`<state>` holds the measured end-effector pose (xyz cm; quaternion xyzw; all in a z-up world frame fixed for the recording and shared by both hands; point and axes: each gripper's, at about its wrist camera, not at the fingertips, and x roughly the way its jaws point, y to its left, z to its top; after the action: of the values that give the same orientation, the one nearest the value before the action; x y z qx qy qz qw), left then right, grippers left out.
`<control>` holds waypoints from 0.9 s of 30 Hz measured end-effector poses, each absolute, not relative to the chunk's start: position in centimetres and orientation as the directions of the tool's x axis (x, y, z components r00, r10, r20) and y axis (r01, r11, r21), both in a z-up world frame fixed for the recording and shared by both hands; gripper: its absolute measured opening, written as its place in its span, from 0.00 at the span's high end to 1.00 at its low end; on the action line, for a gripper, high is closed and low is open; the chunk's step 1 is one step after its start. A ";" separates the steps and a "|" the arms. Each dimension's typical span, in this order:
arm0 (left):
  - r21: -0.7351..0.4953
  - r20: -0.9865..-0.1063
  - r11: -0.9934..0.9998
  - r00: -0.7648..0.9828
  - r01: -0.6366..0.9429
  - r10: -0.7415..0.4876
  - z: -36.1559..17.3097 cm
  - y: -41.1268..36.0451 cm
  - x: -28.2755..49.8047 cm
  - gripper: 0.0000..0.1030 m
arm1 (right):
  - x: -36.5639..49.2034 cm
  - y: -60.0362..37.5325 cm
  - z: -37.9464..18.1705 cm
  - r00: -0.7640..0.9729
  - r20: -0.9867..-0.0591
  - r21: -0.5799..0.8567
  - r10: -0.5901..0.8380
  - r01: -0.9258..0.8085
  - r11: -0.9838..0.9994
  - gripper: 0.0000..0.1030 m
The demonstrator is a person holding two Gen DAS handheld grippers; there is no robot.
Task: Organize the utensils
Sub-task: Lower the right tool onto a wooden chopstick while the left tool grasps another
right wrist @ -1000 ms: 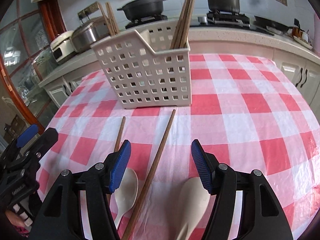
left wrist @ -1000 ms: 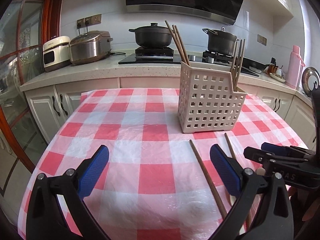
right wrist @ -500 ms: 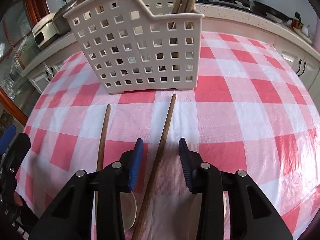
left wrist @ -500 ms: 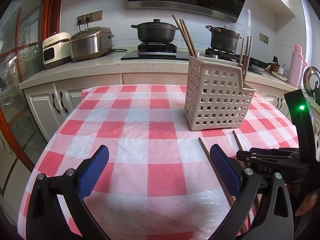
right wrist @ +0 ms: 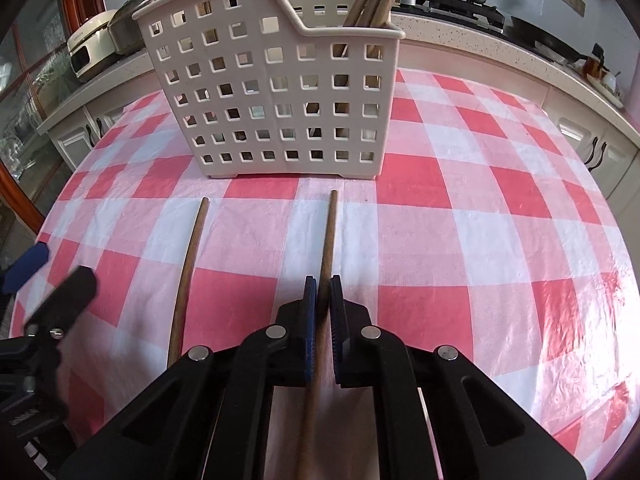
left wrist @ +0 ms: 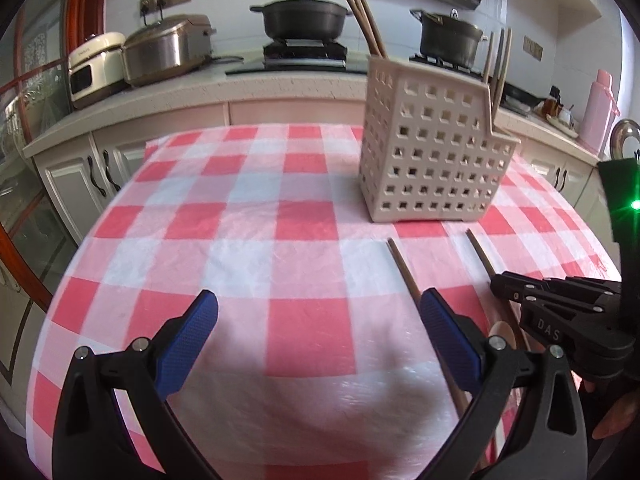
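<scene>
A beige perforated utensil basket (right wrist: 280, 92) stands on the red-checked tablecloth (right wrist: 480, 240) with several wooden chopsticks upright in it; it also shows in the left wrist view (left wrist: 432, 156). Two wooden chopsticks lie in front of it. My right gripper (right wrist: 324, 292) is shut on the right chopstick (right wrist: 329, 232), seen in the left wrist view as the right gripper (left wrist: 500, 284) over that chopstick (left wrist: 480, 256). The left chopstick (right wrist: 188, 272) lies free, also in the left wrist view (left wrist: 404, 272). My left gripper (left wrist: 318, 312) is open and empty above the cloth.
A counter behind holds a rice cooker (left wrist: 94, 66), a steel pressure cooker (left wrist: 168, 50), two black pots on a stove (left wrist: 304, 20) and a pink flask (left wrist: 598, 112). A pale spoon (left wrist: 502, 330) lies partly hidden by the right gripper. The table edge falls off at left.
My right gripper moved down and forward over the right chopstick and closed from wide open to shut on it. My left gripper stayed open, shifting slightly.
</scene>
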<state>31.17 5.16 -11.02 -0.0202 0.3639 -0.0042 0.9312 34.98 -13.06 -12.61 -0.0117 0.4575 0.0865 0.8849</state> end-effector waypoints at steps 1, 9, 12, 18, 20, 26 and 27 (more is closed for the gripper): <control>-0.043 -0.686 0.999 0.727 -0.004 -0.026 -11.2 4.8 31.3 0.05 | 34.9 -13.2 -12.6 0.564 -0.812 0.070 0.152 -0.165 0.984 0.93; -0.021 -0.754 1.000 0.656 0.019 -0.029 -12.8 1.5 33.5 0.20 | 34.4 -14.5 -12.7 0.552 -0.806 0.144 0.216 -0.170 0.975 0.93; -0.012 -0.774 1.000 0.633 0.022 -0.023 -13.5 0.6 34.2 0.27 | 34.2 -14.9 -12.7 0.547 -0.802 0.166 0.238 -0.179 0.970 0.93; 0.013 -0.785 0.999 0.619 0.034 -0.011 -14.2 -0.7 35.1 0.44 | 34.1 -15.8 -12.8 0.535 -0.795 0.215 0.286 -0.193 0.957 0.93; 0.017 -0.781 0.999 0.625 0.049 -0.017 -14.2 -1.1 35.1 0.52 | 34.1 -16.0 -12.9 0.534 -0.792 0.228 0.297 -0.193 0.954 0.93; 0.028 -0.772 0.996 0.635 0.087 -0.034 -14.1 -1.7 34.7 0.77 | 34.1 -16.2 -12.9 0.534 -0.786 0.246 0.311 -0.191 0.950 0.93; 0.028 -0.771 0.996 0.636 0.089 -0.035 -14.1 -1.7 34.6 0.80 | 34.1 -16.2 -12.9 0.535 -0.786 0.246 0.310 -0.190 0.950 0.93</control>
<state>34.63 -1.68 -14.09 0.0317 0.4253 -0.0341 0.9038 34.12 -16.18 -12.92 0.0652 0.4605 0.1433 0.8736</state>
